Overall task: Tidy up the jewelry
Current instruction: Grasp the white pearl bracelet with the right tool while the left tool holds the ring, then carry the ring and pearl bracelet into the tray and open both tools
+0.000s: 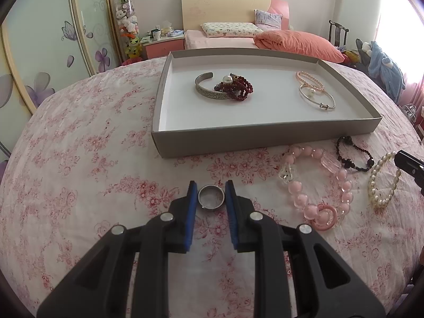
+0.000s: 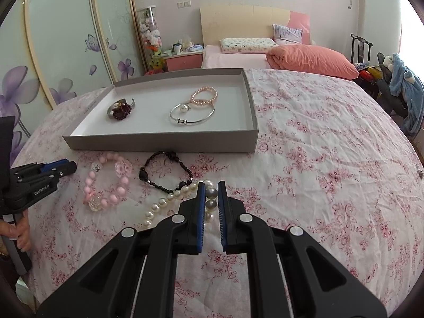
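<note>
1. Left gripper [image 1: 211, 185] is down at the pink-flowered tablecloth [image 1: 87, 143], its blue-padded jaws apart on either side of a silver metal ring [image 1: 211, 196], seemingly not yet pinching it.
2. Right gripper [image 2: 211, 185] has its jaws around the white pearl bracelet [image 2: 169, 201], with a gap showing on the right side.
3. Beyond both grippers lies the shallow grey cardboard tray [image 1: 265, 137].
4. Between the two grippers lie a pink bead bracelet [image 1: 299, 185] and a black bead bracelet [image 2: 156, 179].
</note>
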A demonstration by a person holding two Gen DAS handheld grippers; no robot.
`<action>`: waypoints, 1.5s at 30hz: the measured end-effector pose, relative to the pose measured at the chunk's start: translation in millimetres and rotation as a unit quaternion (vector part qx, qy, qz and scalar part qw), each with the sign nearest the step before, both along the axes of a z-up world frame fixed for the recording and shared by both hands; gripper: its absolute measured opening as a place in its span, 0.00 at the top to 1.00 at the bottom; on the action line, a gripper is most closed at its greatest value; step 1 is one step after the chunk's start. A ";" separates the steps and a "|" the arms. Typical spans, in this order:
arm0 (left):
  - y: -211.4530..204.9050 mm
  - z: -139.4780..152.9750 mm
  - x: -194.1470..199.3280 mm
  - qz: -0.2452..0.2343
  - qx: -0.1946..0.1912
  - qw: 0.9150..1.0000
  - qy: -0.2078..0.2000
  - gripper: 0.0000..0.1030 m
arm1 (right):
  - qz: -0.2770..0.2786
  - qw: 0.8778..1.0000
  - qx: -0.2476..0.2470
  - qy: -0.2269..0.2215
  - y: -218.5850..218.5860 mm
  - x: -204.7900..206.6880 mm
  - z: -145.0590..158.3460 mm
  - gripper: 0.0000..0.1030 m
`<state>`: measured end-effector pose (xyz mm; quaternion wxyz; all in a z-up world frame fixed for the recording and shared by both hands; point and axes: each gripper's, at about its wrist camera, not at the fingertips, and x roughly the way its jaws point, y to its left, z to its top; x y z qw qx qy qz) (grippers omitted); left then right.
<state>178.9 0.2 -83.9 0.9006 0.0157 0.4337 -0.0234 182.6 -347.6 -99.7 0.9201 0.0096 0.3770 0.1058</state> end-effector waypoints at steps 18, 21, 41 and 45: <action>1.6 10.4 -15.1 0.009 -0.007 0.999 -0.038 0.79 | 0.020 0.998 0.027 -0.047 2.6 -11.3 30.7 0.90; -0.9 21.1 -23.3 0.008 -0.010 0.998 -0.061 0.79 | 0.026 0.997 0.032 -0.058 4.8 -12.9 37.1 0.90; -26.7 93.5 -44.2 0.021 0.012 0.978 -0.206 0.79 | 0.049 0.985 0.046 -0.157 31.4 -10.9 87.8 0.90; -29.9 97.3 -39.2 0.020 0.013 0.978 -0.209 0.79 | 0.048 0.983 0.048 -0.168 34.8 -2.4 92.3 0.90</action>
